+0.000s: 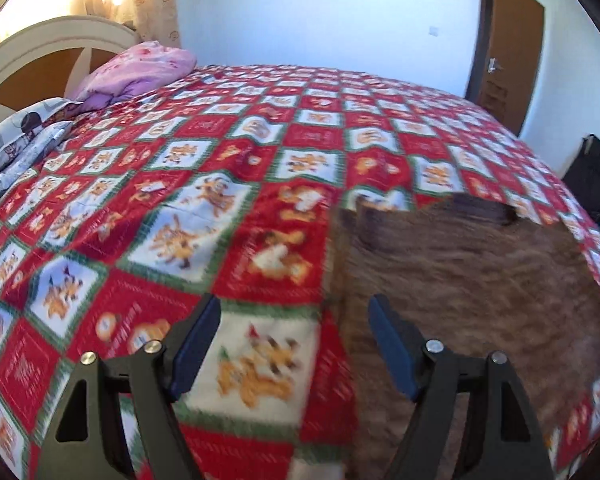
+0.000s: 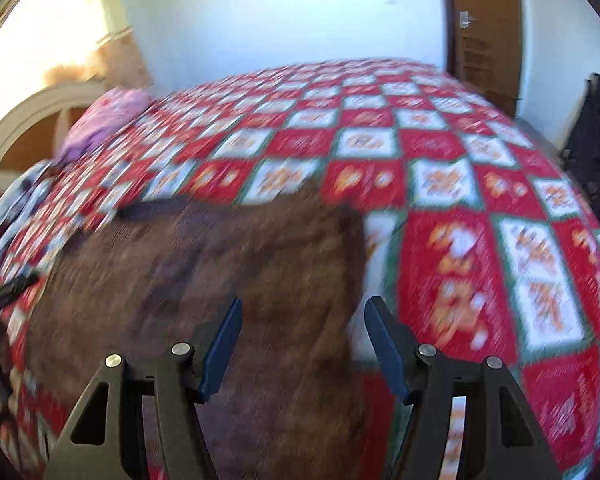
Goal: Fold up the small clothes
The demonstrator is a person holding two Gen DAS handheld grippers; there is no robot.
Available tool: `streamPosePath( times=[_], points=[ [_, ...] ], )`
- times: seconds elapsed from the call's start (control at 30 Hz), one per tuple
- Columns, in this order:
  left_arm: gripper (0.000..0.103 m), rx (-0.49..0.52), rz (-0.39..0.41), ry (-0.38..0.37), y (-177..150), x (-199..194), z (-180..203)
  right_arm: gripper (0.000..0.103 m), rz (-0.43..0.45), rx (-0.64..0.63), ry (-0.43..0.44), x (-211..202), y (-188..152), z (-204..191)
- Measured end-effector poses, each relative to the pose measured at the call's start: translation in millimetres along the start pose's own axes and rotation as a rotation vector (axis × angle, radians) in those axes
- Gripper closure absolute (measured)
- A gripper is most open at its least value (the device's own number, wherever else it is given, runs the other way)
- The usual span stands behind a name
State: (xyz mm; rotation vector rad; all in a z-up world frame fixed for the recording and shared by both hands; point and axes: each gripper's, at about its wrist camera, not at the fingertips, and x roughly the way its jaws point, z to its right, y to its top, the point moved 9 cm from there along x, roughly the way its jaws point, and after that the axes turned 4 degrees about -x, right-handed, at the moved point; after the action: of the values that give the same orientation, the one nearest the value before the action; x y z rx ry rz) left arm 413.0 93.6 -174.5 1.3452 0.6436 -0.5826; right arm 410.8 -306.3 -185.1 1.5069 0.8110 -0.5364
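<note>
Brown cloth lies flat on the bed cover, a small knitted-looking garment spread into a rough rectangle. In the left wrist view it fills the area from about 2 to 5 o'clock; in the right wrist view the same cloth fills 7 to 11 o'clock. A darker band runs along its far edge, perhaps a hem or waistband, though blur makes that hard to say.

Judging by its neat straight side edges, the cloth may already be folded at least once, or only smoothed out; the blurred pictures do not settle which. No finished stack of folded clothes shows, so most of the job looks to be ahead.

Its long axis seems to run from the near edge of the bed toward 12 o'clock, with the dark band pointing away from the cameras, toward the far wall.

Left gripper hangs spread wide and empty, just over the cloth's left edge, its right finger above the cloth and its left over bare cover. Right gripper is likewise spread and holds nothing, straddling the cloth's right edge.

Farther out, a pink pillow sits at 10 o'clock by the headboard, and a door stands at 1 o'clock.
</note>
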Motion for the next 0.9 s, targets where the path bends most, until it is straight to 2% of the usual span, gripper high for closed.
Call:
streamPosePath(
  times=[0.03,0.13,0.2,0.23,0.27,0.33,0.43,0.53,0.6,0.7,0.8,0.9],
  points=[
    [0.025,0.014,0.000,-0.005,-6,-4,6,0.039,-0.021,-0.018,0.018,0,-12,-6],
    [0.023,0.072,-0.006,-0.018,-22,-7,19,0.038,-0.087,-0.036,-0.004,2,-44,-5],
    [0.023,0.121,0.002,0.010,-32,-8,23,0.038,-0.093,-0.060,-0.042,-2,-56,-1],
    [0.023,0.141,-0.002,0.019,-37,-7,24,0.038,-0.133,-0.065,-0.067,-2,-66,3],
    [0.023,0.151,-0.009,0.019,-42,-6,24,0.038,-0.165,-0.042,-0.047,-2,-73,5],
    [0.022,0.154,-0.011,0.019,-49,-5,23,0.038,-0.155,-0.042,-0.044,-9,-75,7],
    [0.018,0.117,-0.006,0.009,-52,-6,17,0.038,-0.101,-0.063,-0.087,-23,-68,6],
    [0.015,0.079,-0.008,0.001,-52,-5,13,0.038,-0.007,-0.048,-0.063,-41,-51,-4],
    [0.015,0.055,-0.008,-0.008,-53,-6,9,0.038,0.016,-0.052,-0.046,-45,-45,-11],
    [0.008,0.020,-0.003,0.005,-56,-8,-2,0.039,-0.028,-0.086,-0.040,-36,-52,-20],
    [0.007,-0.045,-0.005,-0.014,-57,-12,-18,0.038,-0.152,-0.081,-0.012,-17,-79,-22],
    [0.007,-0.092,-0.011,-0.003,-60,-13,-34,0.038,-0.143,-0.124,-0.041,-19,-93,-24]
  ],
)
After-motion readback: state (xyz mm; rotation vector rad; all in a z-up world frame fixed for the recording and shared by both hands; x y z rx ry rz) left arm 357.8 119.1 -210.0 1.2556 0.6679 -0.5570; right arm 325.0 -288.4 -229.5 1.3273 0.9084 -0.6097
